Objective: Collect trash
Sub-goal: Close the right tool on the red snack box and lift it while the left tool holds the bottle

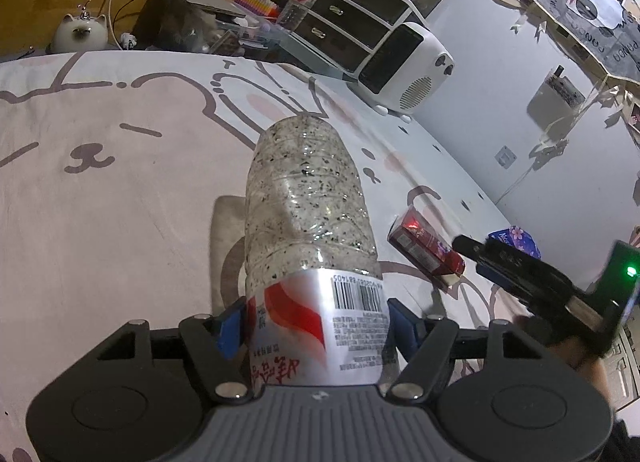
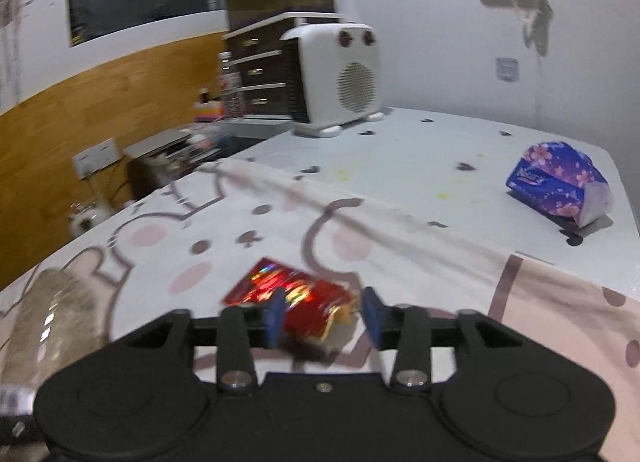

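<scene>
Left gripper [image 1: 316, 326] pinches the plastic bottle [image 1: 308, 229] at its label, long axis pointing away. Right gripper [image 2: 322, 316], fingers spread, straddles the near end of the red cigarette pack [image 2: 288, 298] lying flat on the bedsheet [image 2: 400, 165]; contact unclear, frame blurred. Blue tissue pack [image 2: 558, 185] sits far right.

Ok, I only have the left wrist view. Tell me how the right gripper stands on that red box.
Observer: The right gripper is open, and the near end of the red box lies between its jaws. The picture is blurred, so contact is unclear.
Operator: My left gripper has the bottle. Describe the blue pack behind the right gripper.
Observer: The tissue pack lies near the far right corner of the table, apart from the red box, with a white end showing.
</scene>
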Motion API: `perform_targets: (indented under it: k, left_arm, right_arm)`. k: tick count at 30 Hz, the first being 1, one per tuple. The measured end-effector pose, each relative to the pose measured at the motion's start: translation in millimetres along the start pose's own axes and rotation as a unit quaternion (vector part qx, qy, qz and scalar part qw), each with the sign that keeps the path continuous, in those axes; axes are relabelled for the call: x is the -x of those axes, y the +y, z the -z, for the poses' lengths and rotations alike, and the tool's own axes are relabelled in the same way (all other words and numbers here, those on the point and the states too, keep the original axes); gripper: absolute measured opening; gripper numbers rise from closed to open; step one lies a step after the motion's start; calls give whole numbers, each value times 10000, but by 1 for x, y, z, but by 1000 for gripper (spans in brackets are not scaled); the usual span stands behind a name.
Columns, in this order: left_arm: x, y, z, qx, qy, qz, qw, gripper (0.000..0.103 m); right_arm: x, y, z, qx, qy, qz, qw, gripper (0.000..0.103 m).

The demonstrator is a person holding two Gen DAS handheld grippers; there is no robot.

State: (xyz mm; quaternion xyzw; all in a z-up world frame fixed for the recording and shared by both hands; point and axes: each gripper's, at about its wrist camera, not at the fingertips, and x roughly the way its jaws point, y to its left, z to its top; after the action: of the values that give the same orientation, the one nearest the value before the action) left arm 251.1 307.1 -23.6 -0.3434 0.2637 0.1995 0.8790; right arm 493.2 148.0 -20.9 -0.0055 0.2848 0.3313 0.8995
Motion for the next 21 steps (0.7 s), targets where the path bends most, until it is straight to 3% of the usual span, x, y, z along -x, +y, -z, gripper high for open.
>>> perform_targets:
  k: [2,7,8,14,21]
  left_arm:
    - [0,1,0,23,4,12,10000,72]
    - [0,0,1,-8,-18,-11,10000,72]
    - [1,0,1,-6,-21,-15,10000,72]
    - [9,-2,1,-83,-205,-193,9996,71]
    - [22,1,-2,28,-455,-184,9988,71]
  right_arm:
    - [-11,-5,-1,-185,29,-2,9998,56]
    - [-23,-12,3,-1262,266,-168,9915,77]
    - [-21,-8,3,-1305,272,-30,9911,80]
    - [-3,29,-7,-1020,92,288,9943,97]
    - [-29,62,-7,-654,410,866,9932,97]
